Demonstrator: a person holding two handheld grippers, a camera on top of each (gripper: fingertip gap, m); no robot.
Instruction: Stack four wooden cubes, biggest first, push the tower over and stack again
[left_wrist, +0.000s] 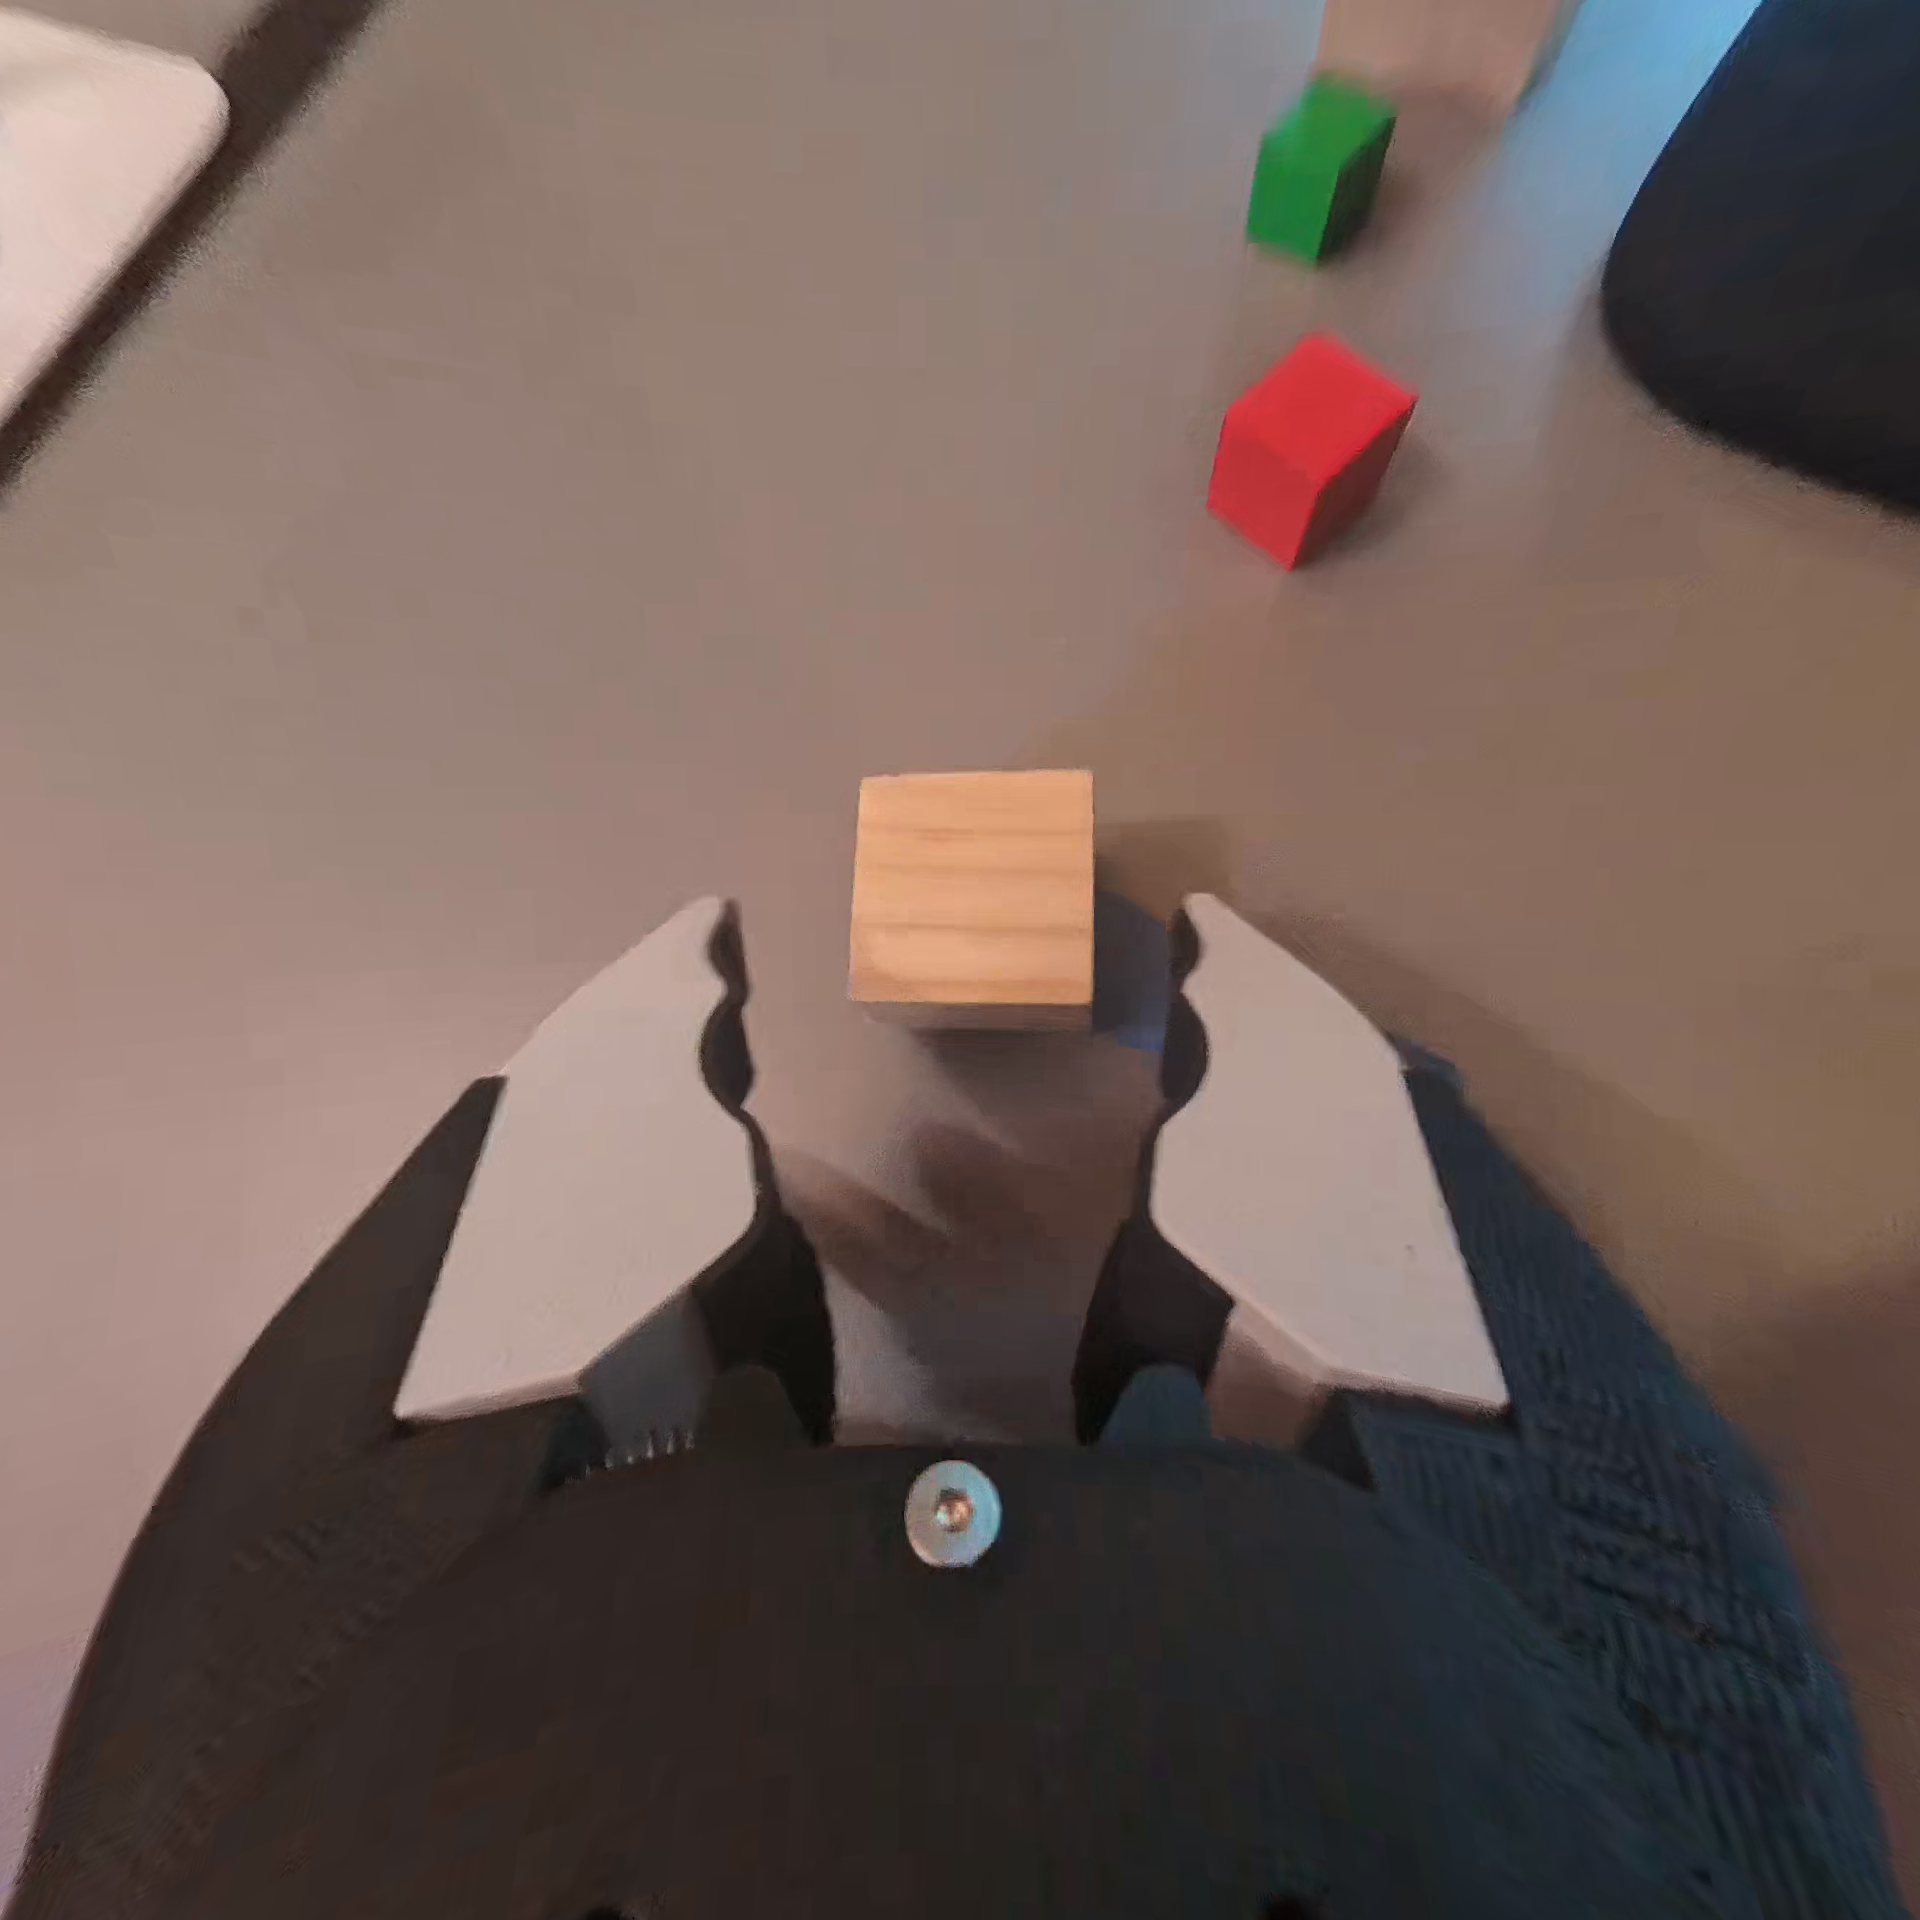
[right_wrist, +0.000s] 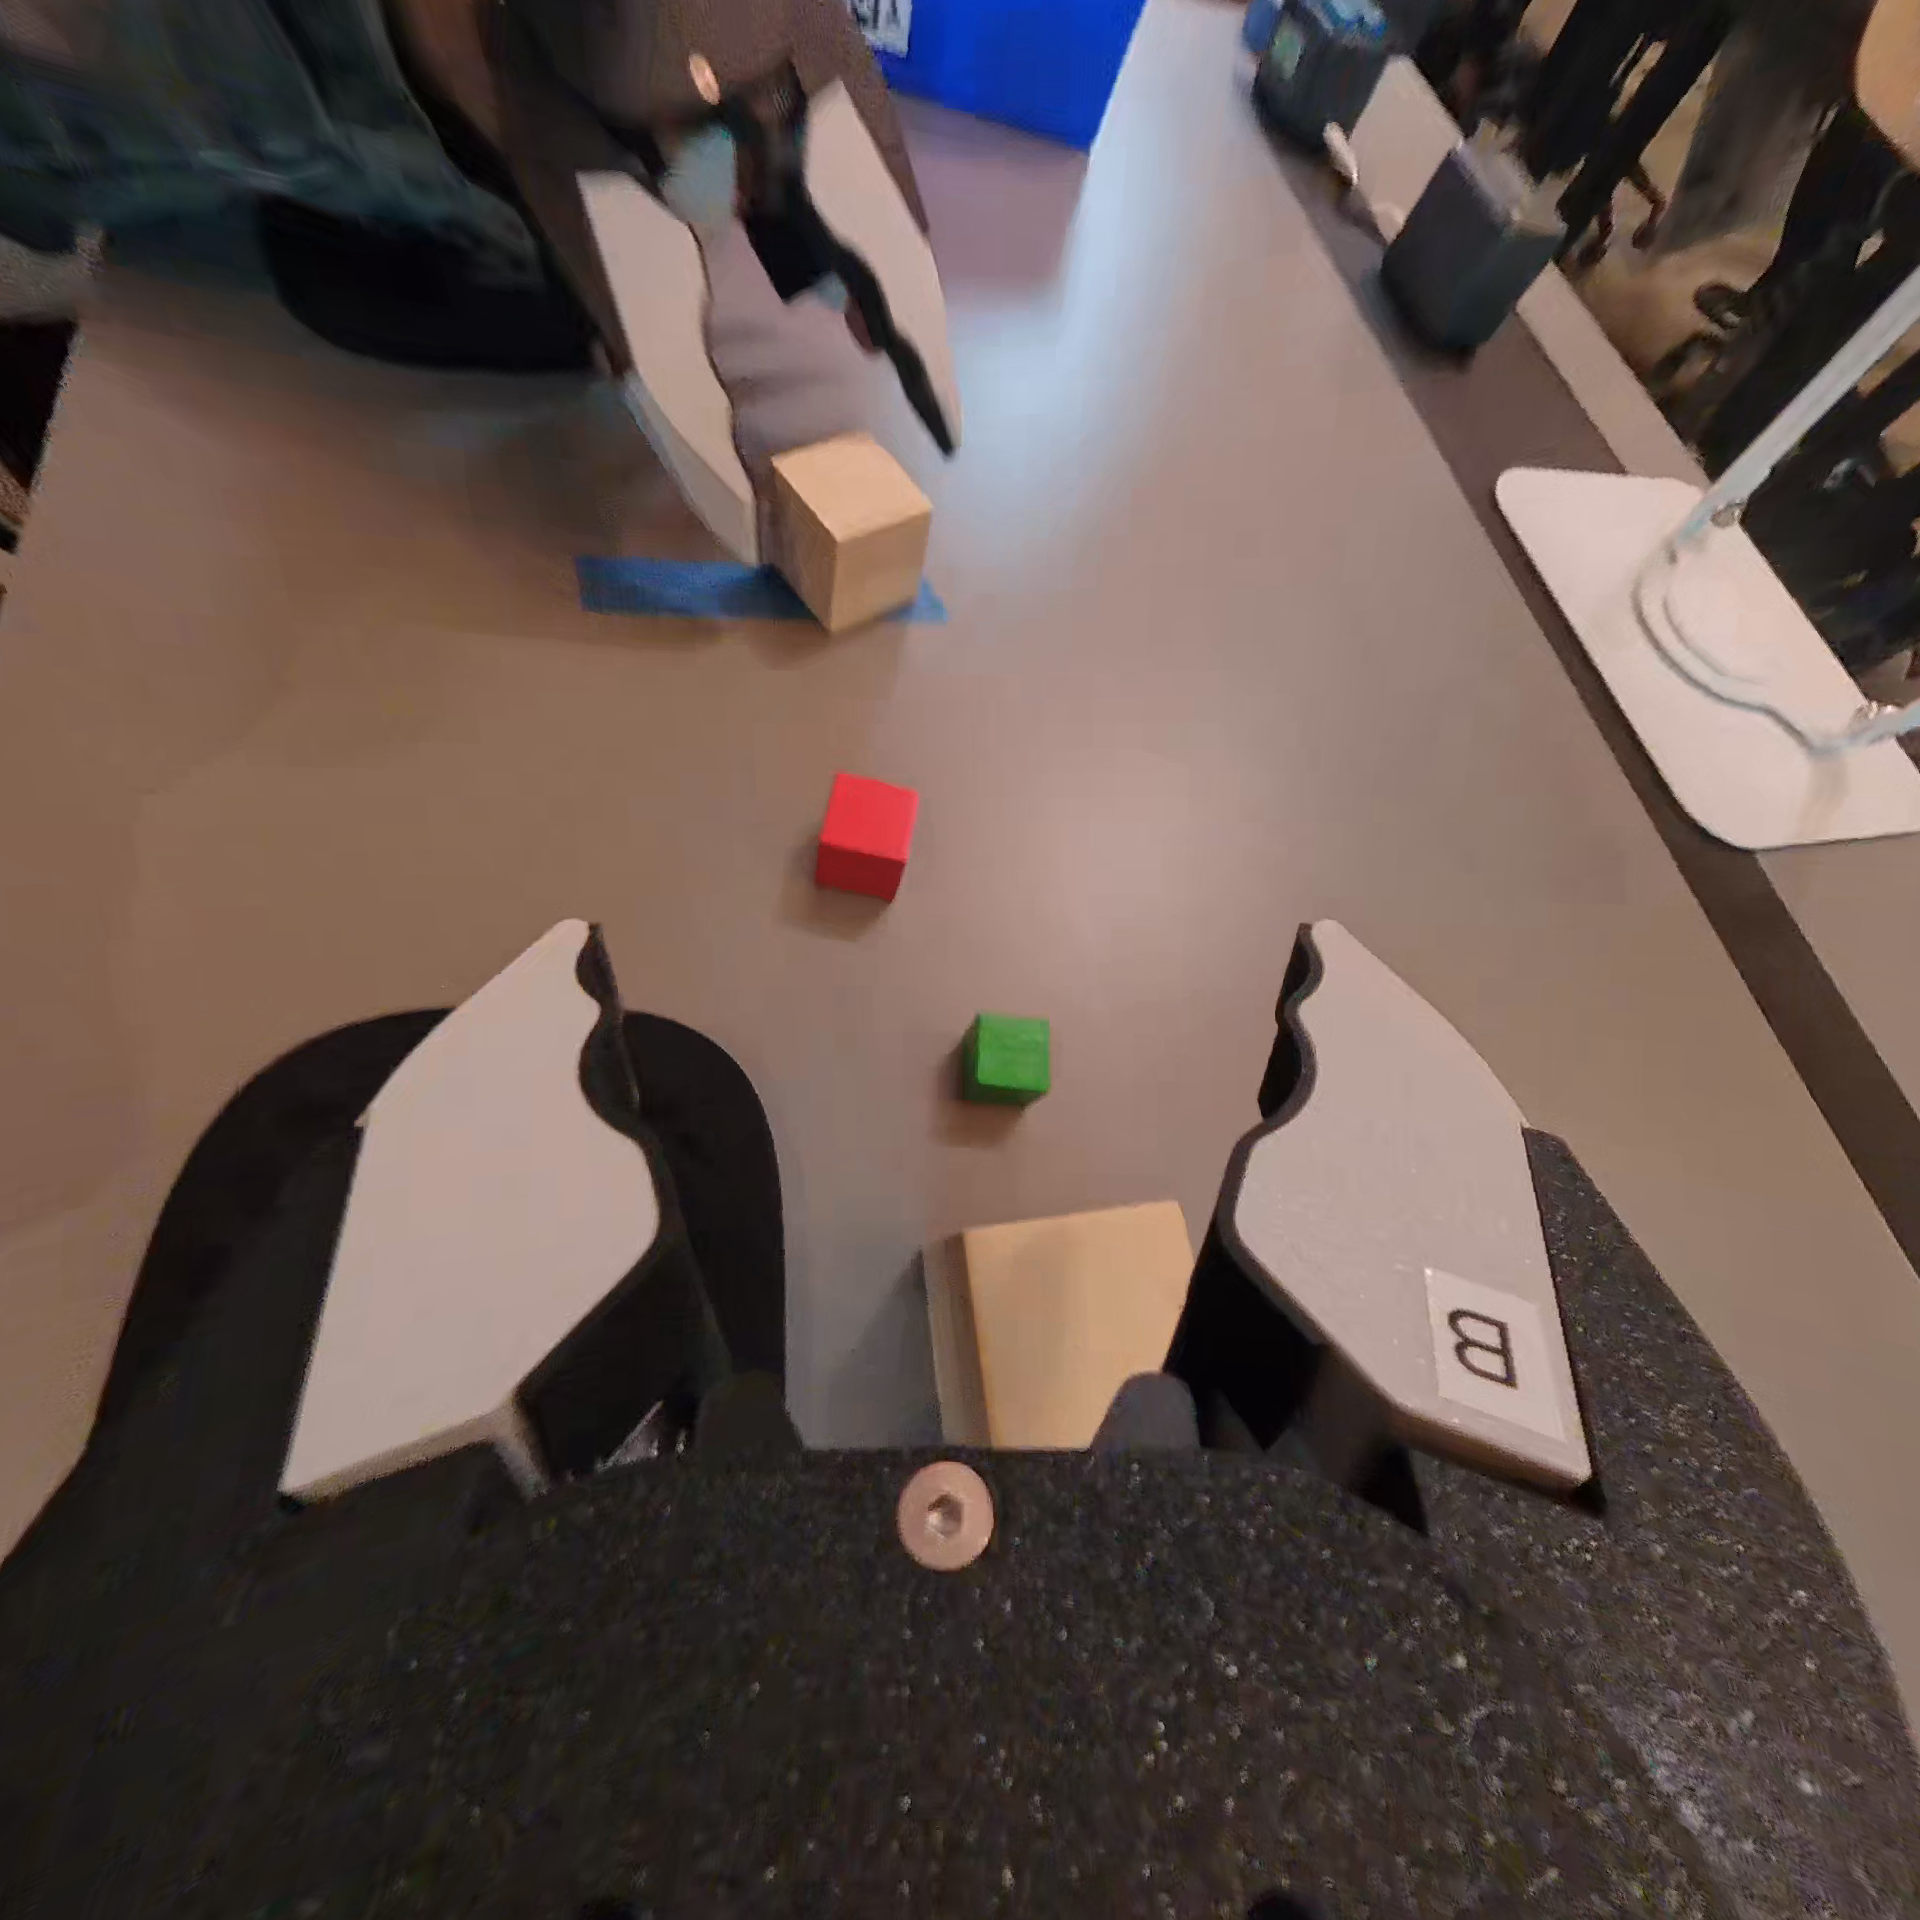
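Observation:
A small plain wooden cube (left_wrist: 971, 899) stands on the grey table (left_wrist: 520, 520), partly over a strip of blue tape (right_wrist: 675, 587). My left gripper (left_wrist: 956, 912) is open around it, with a gap showing at each pad. In the right wrist view one left finger (right_wrist: 686, 416) is close against the cube (right_wrist: 852, 530) and the other stands clear of it. My right gripper (right_wrist: 948, 935) is open wide. A larger plain wooden cube (right_wrist: 1070, 1320) stands on the table deep between its fingers, near the right one. A green cube (right_wrist: 1006, 1058) and a red cube (right_wrist: 868, 850) lie ahead of it, loose on the table.
The table's right edge runs diagonally (right_wrist: 1662, 790). Beyond it are a white lamp base (right_wrist: 1683, 665) and a dark box (right_wrist: 1475, 260). A blue bin (right_wrist: 997, 62) stands at the far end. A white object (left_wrist: 83, 156) lies at the left wrist view's upper left.

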